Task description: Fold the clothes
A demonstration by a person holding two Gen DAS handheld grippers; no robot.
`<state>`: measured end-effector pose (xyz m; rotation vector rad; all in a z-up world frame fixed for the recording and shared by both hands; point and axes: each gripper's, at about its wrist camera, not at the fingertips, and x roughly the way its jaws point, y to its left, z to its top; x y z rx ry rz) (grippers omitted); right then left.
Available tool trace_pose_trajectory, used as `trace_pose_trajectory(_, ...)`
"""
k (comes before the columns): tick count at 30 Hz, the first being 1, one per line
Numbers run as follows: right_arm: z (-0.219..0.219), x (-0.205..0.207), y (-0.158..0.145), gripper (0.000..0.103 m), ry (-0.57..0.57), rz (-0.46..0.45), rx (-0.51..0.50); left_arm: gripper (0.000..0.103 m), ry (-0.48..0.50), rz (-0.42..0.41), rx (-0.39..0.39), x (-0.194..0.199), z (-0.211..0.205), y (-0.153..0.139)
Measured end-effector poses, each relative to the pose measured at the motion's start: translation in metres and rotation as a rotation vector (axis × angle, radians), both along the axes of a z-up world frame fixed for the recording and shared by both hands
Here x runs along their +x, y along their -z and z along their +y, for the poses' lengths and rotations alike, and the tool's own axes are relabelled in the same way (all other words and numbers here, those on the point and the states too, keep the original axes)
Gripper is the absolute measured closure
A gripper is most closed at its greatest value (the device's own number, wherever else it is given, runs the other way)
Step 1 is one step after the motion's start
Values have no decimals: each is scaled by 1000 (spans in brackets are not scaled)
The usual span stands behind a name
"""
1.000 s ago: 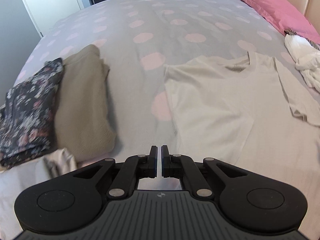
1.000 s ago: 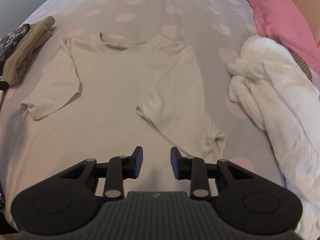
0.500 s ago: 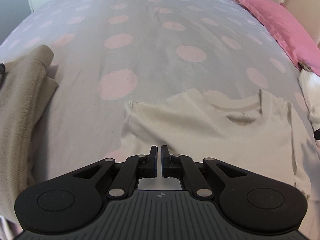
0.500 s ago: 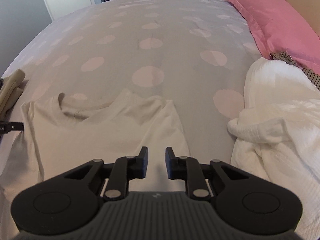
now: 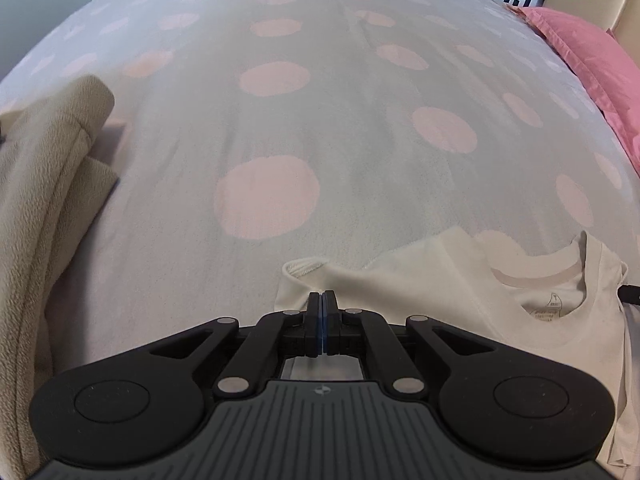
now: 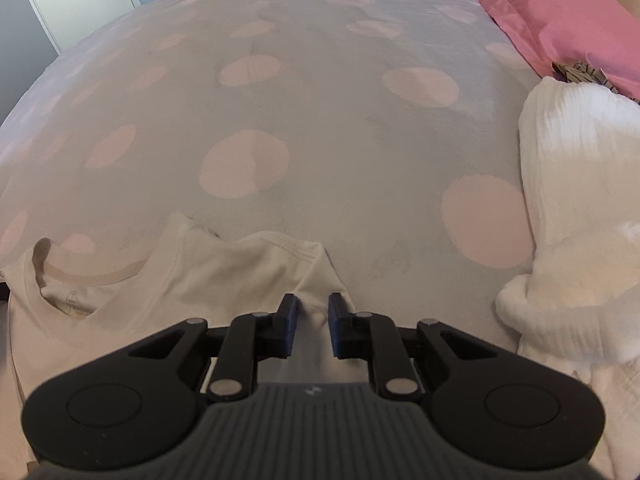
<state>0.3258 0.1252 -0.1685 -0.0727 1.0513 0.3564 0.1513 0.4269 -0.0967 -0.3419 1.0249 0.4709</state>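
A cream T-shirt (image 5: pixel 460 280) lies face up on the spotted bedspread (image 5: pixel 320 128), its collar (image 5: pixel 552 276) towards the far side. My left gripper (image 5: pixel 322 300) is shut, its tips pinching the shirt's left shoulder, which puckers by the sleeve hem. In the right wrist view the same T-shirt (image 6: pixel 224 276) shows its other shoulder. My right gripper (image 6: pixel 313 308) is open a narrow way, and a ridge of shoulder fabric runs between its fingers.
A folded beige fleece garment (image 5: pixel 44 184) lies at the left. A crumpled white garment pile (image 6: pixel 576 200) sits close to the right of the shirt, with a striped item (image 6: pixel 580 74) behind it. A pink pillow (image 6: pixel 560 8) lies far right. Bedspread stretches beyond the collar.
Both grippers moved from the shirt's lower part up to its shoulders. The left fingers closed their small gap; the right fingers narrowed around the fabric.
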Motion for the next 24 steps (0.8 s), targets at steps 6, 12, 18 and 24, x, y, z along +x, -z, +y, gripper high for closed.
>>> trace_pose_trajectory(6, -19, -27, -23, 81, -39, -32, 6, 84, 75, -9, 44, -26, -19, -23)
trace_pose_trajectory(12, -56, -76, -35, 70, -46, 19, -30, 76, 207, 54, 56, -88, -50, -46)
trace_pose_trajectory(18, -94, -128, -45, 68, -34, 78, -80, 62, 242, 110, 24, -161, -79, -63)
trace_pose_trajectory(24, -128, -174, -41, 64, -19, 142, -113, 57, 233, 167, -59, -220, -100, -55)
